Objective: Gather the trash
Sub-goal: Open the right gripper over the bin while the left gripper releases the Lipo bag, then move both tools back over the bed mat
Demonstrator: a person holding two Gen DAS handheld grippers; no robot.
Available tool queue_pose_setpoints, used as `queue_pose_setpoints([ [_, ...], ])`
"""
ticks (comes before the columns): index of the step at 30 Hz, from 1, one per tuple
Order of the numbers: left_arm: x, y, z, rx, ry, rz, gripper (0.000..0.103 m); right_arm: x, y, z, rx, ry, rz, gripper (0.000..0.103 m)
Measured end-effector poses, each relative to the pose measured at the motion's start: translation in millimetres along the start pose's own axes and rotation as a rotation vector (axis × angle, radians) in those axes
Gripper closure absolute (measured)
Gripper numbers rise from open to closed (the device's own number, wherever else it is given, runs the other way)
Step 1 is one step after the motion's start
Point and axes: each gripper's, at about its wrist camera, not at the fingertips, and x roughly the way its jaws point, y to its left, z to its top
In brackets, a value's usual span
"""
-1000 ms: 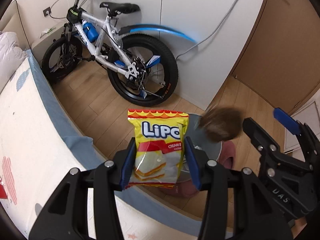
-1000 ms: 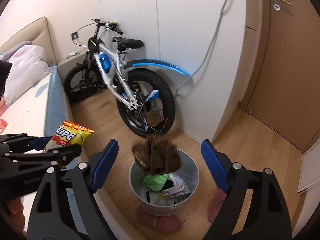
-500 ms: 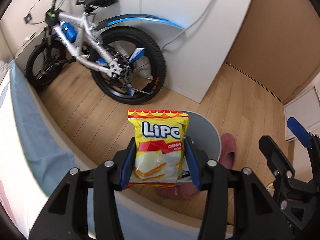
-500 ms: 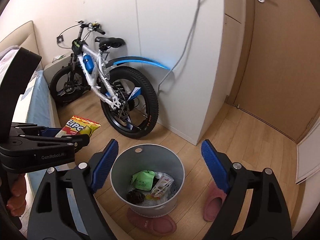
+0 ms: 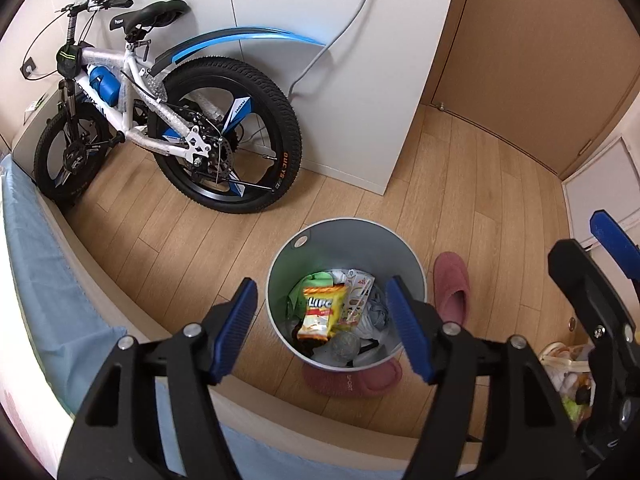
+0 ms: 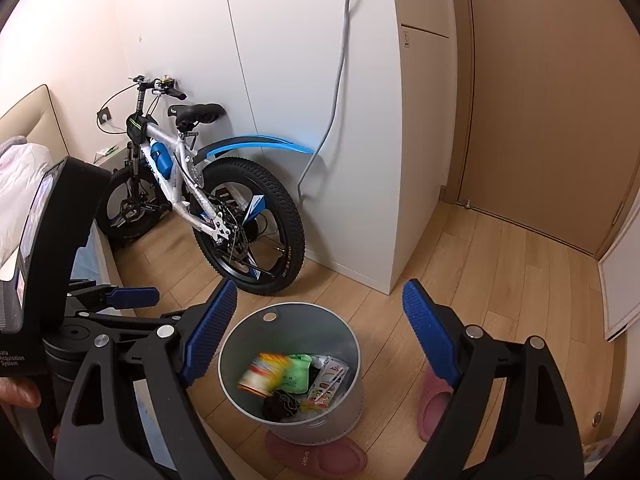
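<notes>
Grey bin (image 5: pixel 280 280): a round metal trash can standing on the wooden floor (image 5: pixel 460 184), just beside the bed edge (image 5: pixel 120 300), its mouth up.
Snack packet (image 5: pixel 322 312): yellow and red, with blue lettering; in the left wrist view it lies inside the bin on top of the other rubbish. In the right wrist view (image 6: pixel 258 374) it is a blurred streak inside the rim.
Other contents: a green wrapper (image 5: pixel 304 286), a small white carton (image 6: pixel 330 380), a dark clump (image 6: pixel 280 406) and pale crumpled scraps.
Left gripper (image 5: pixel 320 328): above the bin and pointing steeply down into it. Its blue fingers (image 5: pixel 236 320) are spreading apart, with nothing clamped between them; the packet sits well below them in the bin.
Right gripper (image 6: pixel 316 340): angled down toward the bin from nearby, fingers (image 6: pixel 430 336) wide apart and holding nothing.
Person: part of a hand (image 6: pixel 18 392) shows at the left edge of the right wrist view, on the handle of the left gripper.
Slippers: one pink slipper (image 5: pixel 352 378) touches the foot of the bin on the near side; a second (image 5: pixel 452 288) lies just beside the bin on the right.
Bicycle (image 5: pixel 160 120): white and blue, with black tyres and a blue mudguard, parked against the white wardrobe (image 5: pixel 360 60), well apart from the bin.
Door (image 6: pixel 560 100): brown, closed, at the right.
Bag (image 5: pixel 568 376): a pale bag of bits, low at the right edge of the left wrist view, partly hidden by the right gripper.
</notes>
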Motion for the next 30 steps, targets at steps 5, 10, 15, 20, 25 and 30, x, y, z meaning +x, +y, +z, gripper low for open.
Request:
queue_pose_setpoints([
  [5,-4.5,3.7,-2.3,-0.014,0.001,0.006,0.034,0.5,2.2,-0.5,0.0,0.007,0.021,0.021],
  [10,-23.9,16.6,-8.5,-0.04,-0.025,0.033,0.034,-4.2,17.2,1.3,-0.03,-0.005,0.045,0.021],
  [15,-59.0,48.3,-28.7,-0.1,-0.051,0.074,0.034,-16.9,52.9,3.3,-0.098,-0.025,0.087,0.021],
  [20,-112.3,98.0,-67.4,-0.21,-0.084,0.139,0.034,-34.7,114.6,4.0,-0.208,-0.016,0.216,0.021],
  [25,-170.5,157.0,-121.5,-0.344,-0.118,0.214,0.034,-63.7,195.1,5.0,-0.333,0.026,0.391,0.021],
  [30,-229.5,219.0,-190.3,-0.472,-0.15,0.323,0.034,-113.7,288.0,0.4,-0.453,0.023,0.557,0.021],
])
